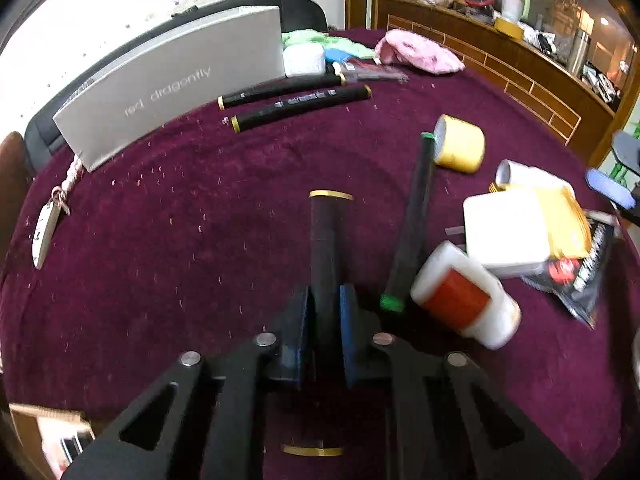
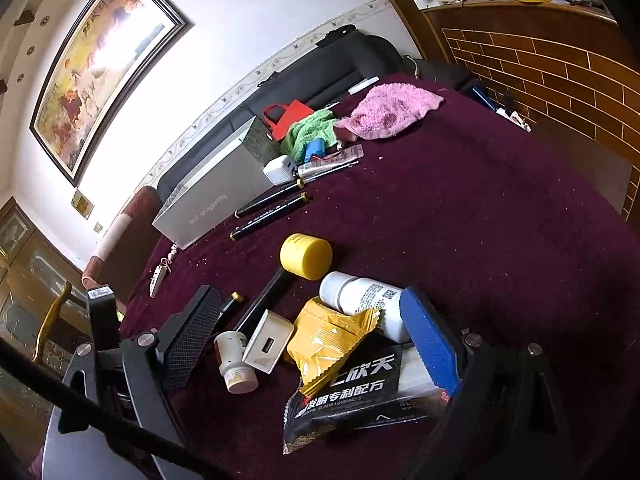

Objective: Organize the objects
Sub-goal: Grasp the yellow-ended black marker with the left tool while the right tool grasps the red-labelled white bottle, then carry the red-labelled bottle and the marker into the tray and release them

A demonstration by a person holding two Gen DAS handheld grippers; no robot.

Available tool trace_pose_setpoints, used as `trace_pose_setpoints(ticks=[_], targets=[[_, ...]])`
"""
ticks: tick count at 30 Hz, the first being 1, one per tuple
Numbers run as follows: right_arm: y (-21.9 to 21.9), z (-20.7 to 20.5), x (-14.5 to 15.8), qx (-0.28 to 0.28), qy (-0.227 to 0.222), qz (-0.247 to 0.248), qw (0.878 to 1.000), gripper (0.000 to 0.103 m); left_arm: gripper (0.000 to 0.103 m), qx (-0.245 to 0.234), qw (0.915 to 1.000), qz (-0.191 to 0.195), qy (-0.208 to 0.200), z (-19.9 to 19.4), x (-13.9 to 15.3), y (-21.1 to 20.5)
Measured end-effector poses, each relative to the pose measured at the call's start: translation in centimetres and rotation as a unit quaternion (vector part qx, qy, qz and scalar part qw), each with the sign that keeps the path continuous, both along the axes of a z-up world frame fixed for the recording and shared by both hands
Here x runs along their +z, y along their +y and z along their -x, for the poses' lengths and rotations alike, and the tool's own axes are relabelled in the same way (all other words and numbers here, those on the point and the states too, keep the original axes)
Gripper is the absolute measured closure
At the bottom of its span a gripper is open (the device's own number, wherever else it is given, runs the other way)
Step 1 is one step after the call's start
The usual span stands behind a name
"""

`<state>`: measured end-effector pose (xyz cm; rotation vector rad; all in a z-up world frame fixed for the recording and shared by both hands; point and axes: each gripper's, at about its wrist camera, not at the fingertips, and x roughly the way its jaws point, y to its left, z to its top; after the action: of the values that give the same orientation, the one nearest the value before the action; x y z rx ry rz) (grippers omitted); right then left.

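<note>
My left gripper (image 1: pixel 325 312) is shut on a black marker with gold ends (image 1: pixel 326 240), which points away from me over the maroon tablecloth (image 1: pixel 160 220). Two more black markers (image 1: pixel 298 106) lie side by side beside a grey box (image 1: pixel 172 84). A green-capped marker (image 1: pixel 412 216) lies to the right, next to a yellow jar (image 1: pixel 460 144). My right gripper (image 2: pixel 312 340) stands open above a pile: a small white bottle (image 2: pixel 236 360), a white charger (image 2: pixel 268 340), a yellow packet (image 2: pixel 332 340) and a black packet (image 2: pixel 348 396).
A larger white bottle (image 2: pixel 360 296) lies behind the yellow packet. A pink towel (image 2: pixel 396 110), a green towel (image 2: pixel 310 130) and small items sit at the far side. A key tag (image 1: pixel 46 228) lies at the left edge. A wooden counter (image 1: pixel 520 64) stands behind the table.
</note>
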<state>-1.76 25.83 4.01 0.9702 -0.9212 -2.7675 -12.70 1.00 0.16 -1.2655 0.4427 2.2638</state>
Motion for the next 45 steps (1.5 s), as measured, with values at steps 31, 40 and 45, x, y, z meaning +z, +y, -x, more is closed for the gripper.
trace_pose_setpoints(ticks=[31, 40, 45], targets=[[-16.3, 7.5, -2.0, 0.222, -0.145, -0.228, 0.937, 0.049, 0.092, 0.138, 0.9599, -0.241, 0.037, -16.2, 7.5, -19.0], [-16.2, 7.1, -2.9, 0.190, -0.163, -0.234, 0.939, 0.069, 0.091, 0.185, 0.9459, -0.262, 0.047, -17.0, 6.6, -23.7], [-15.4, 4.4, -1.1, 0.177, -0.135, -0.184, 0.957, 0.070, 0.091, 0.204, 0.9389, -0.271, 0.061, -18.1, 6.8, -25.8]])
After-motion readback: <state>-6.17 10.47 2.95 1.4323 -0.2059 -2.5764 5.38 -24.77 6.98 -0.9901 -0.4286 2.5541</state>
